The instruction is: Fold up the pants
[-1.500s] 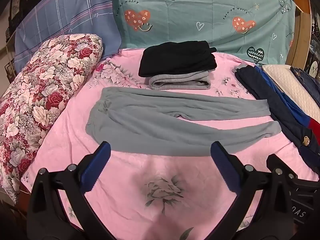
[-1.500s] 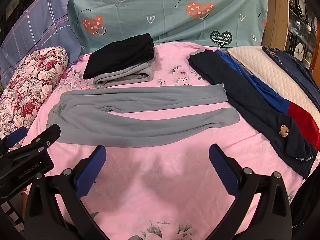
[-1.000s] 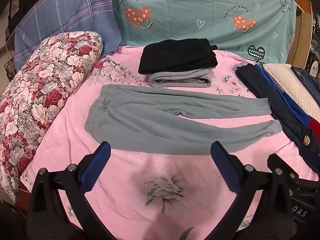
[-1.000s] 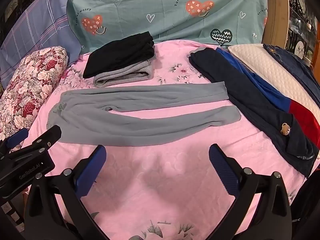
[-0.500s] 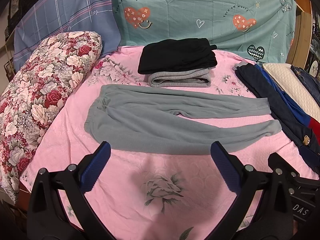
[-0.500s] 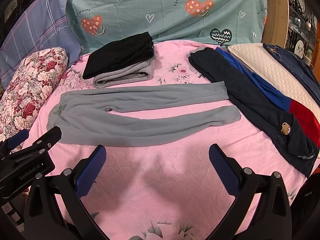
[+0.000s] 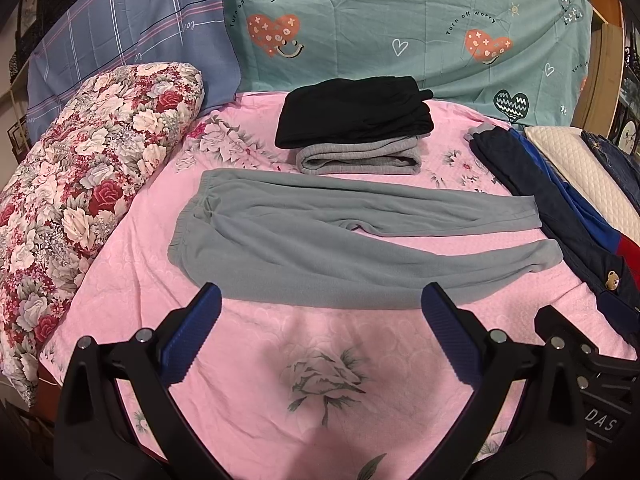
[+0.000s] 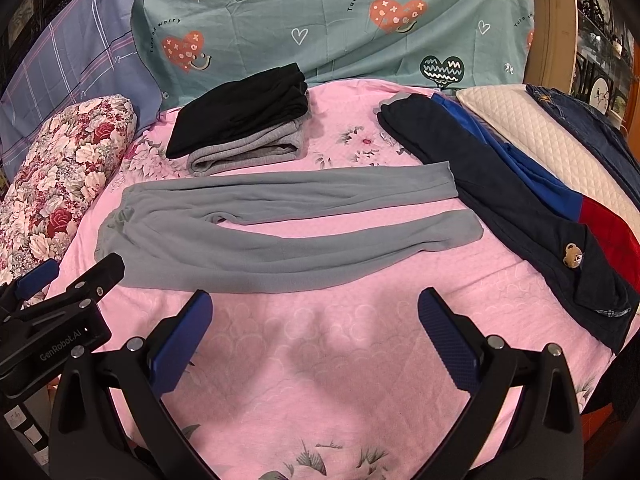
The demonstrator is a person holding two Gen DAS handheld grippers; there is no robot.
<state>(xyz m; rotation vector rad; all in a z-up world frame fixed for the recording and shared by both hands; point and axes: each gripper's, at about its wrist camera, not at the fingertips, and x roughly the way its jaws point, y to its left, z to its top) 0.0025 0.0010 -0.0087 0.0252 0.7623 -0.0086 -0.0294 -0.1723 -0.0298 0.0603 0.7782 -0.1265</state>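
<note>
Grey-green pants (image 7: pixel 320 248) lie flat on the pink bedspread (image 7: pixel 320 380), waistband to the left, both legs stretched to the right; they also show in the right wrist view (image 8: pixel 256 236). My left gripper (image 7: pixel 320 300) is open and empty, hovering just in front of the near leg. My right gripper (image 8: pixel 316 304) is open and empty, in front of the same near edge. The left gripper's body (image 8: pixel 60 320) shows at the right wrist view's left; the right gripper's body (image 7: pixel 580 364) shows at the left wrist view's right.
A folded stack, black garment (image 7: pixel 352 116) on grey garment (image 7: pixel 360 158), sits behind the pants. A floral pillow (image 7: pixel 80 184) lies left. Dark navy, blue and red clothes (image 8: pixel 520 200), a white quilted pillow (image 8: pixel 540 136) and jeans (image 8: pixel 580 120) lie right. Teal and plaid pillows (image 7: pixel 400 28) stand behind.
Both views have shifted only slightly; the pants and the other clothes lie as before. Both grippers stay open.
</note>
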